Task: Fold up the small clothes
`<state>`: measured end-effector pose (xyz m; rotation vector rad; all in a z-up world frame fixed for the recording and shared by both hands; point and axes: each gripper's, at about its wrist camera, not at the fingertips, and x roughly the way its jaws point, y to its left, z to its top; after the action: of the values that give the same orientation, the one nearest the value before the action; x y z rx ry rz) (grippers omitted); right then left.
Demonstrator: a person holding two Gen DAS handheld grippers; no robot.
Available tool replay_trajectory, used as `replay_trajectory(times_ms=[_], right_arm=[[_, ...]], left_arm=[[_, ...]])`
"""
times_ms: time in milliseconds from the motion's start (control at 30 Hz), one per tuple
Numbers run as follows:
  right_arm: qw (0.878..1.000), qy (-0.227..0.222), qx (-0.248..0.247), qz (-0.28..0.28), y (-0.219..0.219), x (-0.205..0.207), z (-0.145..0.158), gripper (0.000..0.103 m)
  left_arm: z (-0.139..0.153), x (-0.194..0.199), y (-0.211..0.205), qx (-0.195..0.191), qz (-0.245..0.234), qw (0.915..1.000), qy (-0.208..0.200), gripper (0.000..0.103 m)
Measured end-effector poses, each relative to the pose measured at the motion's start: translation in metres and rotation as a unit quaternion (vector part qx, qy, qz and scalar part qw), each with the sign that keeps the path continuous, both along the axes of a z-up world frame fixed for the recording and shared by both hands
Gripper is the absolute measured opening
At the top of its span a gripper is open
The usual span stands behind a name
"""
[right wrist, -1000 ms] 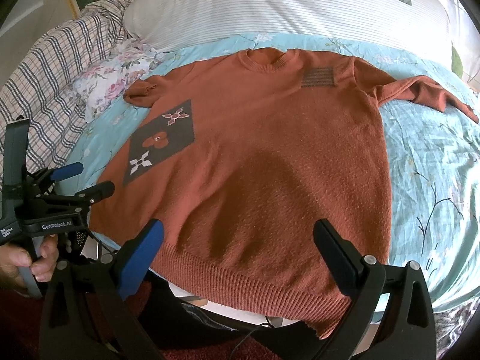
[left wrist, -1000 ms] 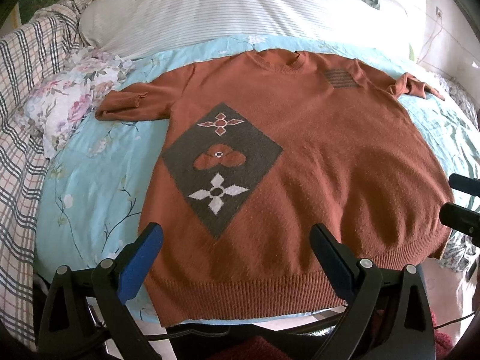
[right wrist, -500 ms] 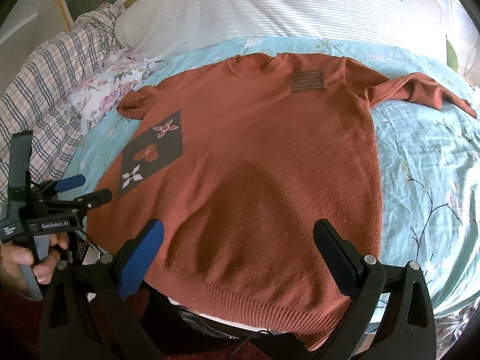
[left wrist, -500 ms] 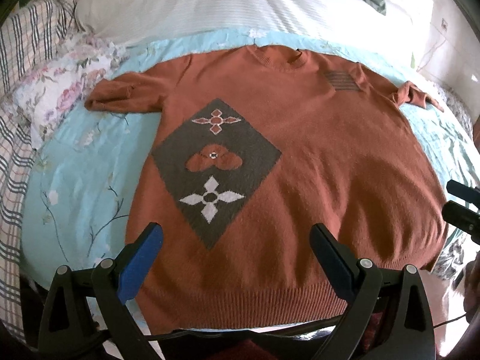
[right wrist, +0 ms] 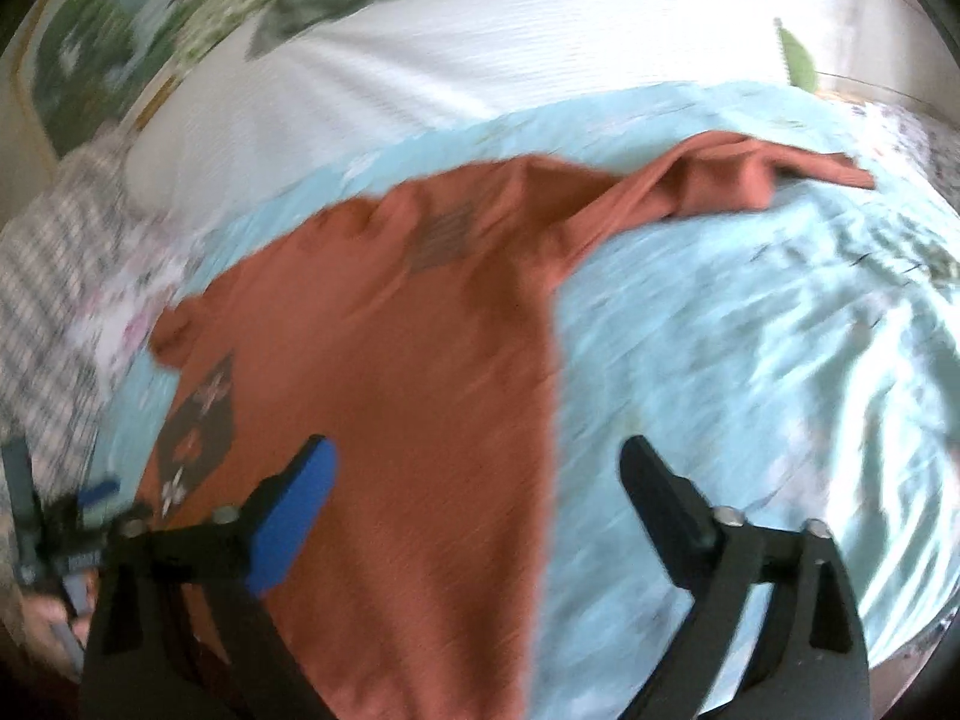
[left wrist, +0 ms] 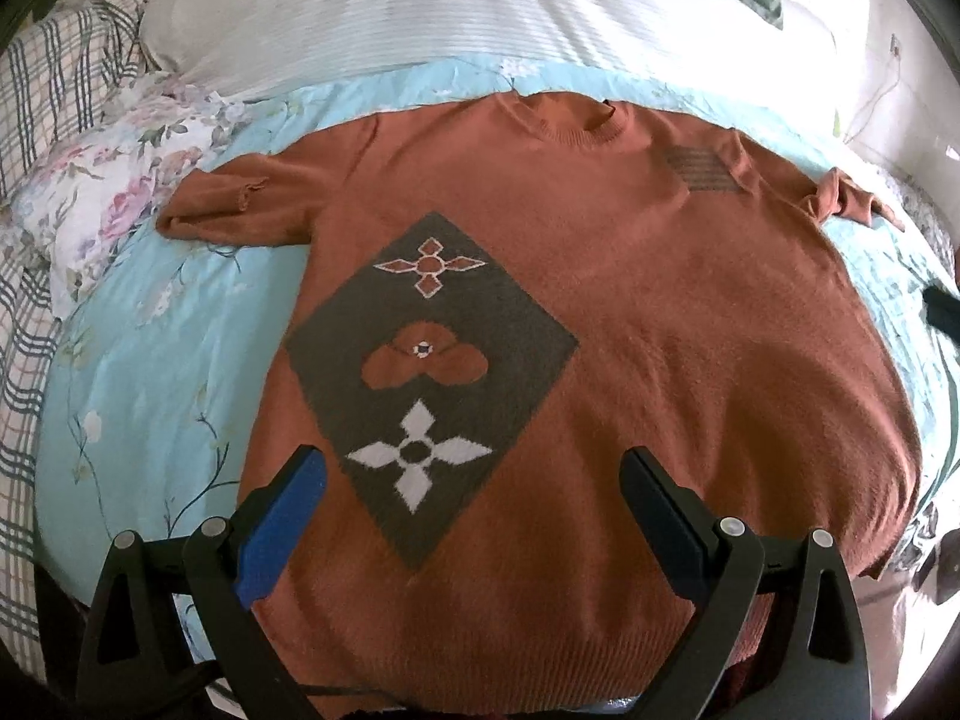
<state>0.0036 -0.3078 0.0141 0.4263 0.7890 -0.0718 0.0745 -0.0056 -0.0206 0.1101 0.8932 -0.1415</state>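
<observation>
A rust-orange sweater [left wrist: 630, 324] lies flat, front up, on a light-blue floral bedspread [left wrist: 156, 360]; a dark diamond with flower motifs marks its left front. My left gripper [left wrist: 474, 480] hovers open above the lower front, nothing between its fingers. In the blurred right wrist view the sweater [right wrist: 384, 360] fills the left half, its right sleeve [right wrist: 738, 180] stretched out to the upper right. My right gripper [right wrist: 477, 471] hangs over the sweater's right side edge; its jaws are closing, still wide apart, with nothing pinched. The left gripper [right wrist: 96, 498] shows at that view's lower left.
A white striped pillow [left wrist: 480, 18] lies beyond the collar, a floral cloth [left wrist: 114, 204] and plaid blanket [left wrist: 36, 120] to the left. A wall with a cable [left wrist: 882, 78] is at the right. Bare bedspread [right wrist: 780, 372] spreads right of the sweater.
The right gripper swung fast to the right, from over the hem to the sweater's right edge, and rolled; its view is now blurred. The left gripper crept forward over the front.
</observation>
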Motion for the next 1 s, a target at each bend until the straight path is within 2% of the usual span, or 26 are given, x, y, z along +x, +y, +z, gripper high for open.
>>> replay_trajectory(times_ms=[200, 367, 433, 600, 700, 800, 900, 967, 1000], right_arm=[[0.997, -0.011, 0.018, -0.080, -0.090, 0.035, 0.016, 0.081], [0.988, -0.019, 0.021, -0.154, -0.176, 0.080, 0.030, 0.076], [0.983, -0.009, 0.024, -0.184, -0.206, 0.098, 0.029, 0.070], [0.967, 0.025, 0.045, -0.248, -0.277, 0.147, 0.014, 0.067], [0.956, 0.047, 0.074, -0.280, -0.304, 0.165, -0.004, 0.067], [0.945, 0.086, 0.077, -0.306, -0.326, 0.180, -0.020, 0.067], [0.945, 0.117, 0.062, -0.298, -0.327, 0.193, -0.033, 0.066], [0.949, 0.125, 0.030, -0.288, -0.320, 0.198, -0.030, 0.038], [0.951, 0.123, 0.024, -0.283, -0.316, 0.198, -0.029, 0.011]], left_arm=[[-0.008, 0.011, -0.010, 0.019, -0.010, 0.9996, 0.019, 0.099], [-0.012, 0.021, -0.014, 0.021, -0.008, 0.9993, 0.029, 0.099], [-0.016, 0.026, -0.016, 0.026, -0.006, 0.9990, 0.036, 0.099], [-0.028, 0.037, -0.025, 0.038, -0.011, 0.9976, 0.057, 0.099], [-0.036, 0.046, -0.032, 0.041, -0.014, 0.9962, 0.075, 0.099], [-0.044, 0.055, -0.040, 0.042, -0.021, 0.9945, 0.093, 0.099], [-0.052, 0.064, -0.049, 0.045, -0.031, 0.9930, 0.105, 0.099], [-0.055, 0.067, -0.054, 0.042, -0.037, 0.9919, 0.114, 0.099], [-0.056, 0.068, -0.056, 0.037, -0.040, 0.9916, 0.117, 0.099]])
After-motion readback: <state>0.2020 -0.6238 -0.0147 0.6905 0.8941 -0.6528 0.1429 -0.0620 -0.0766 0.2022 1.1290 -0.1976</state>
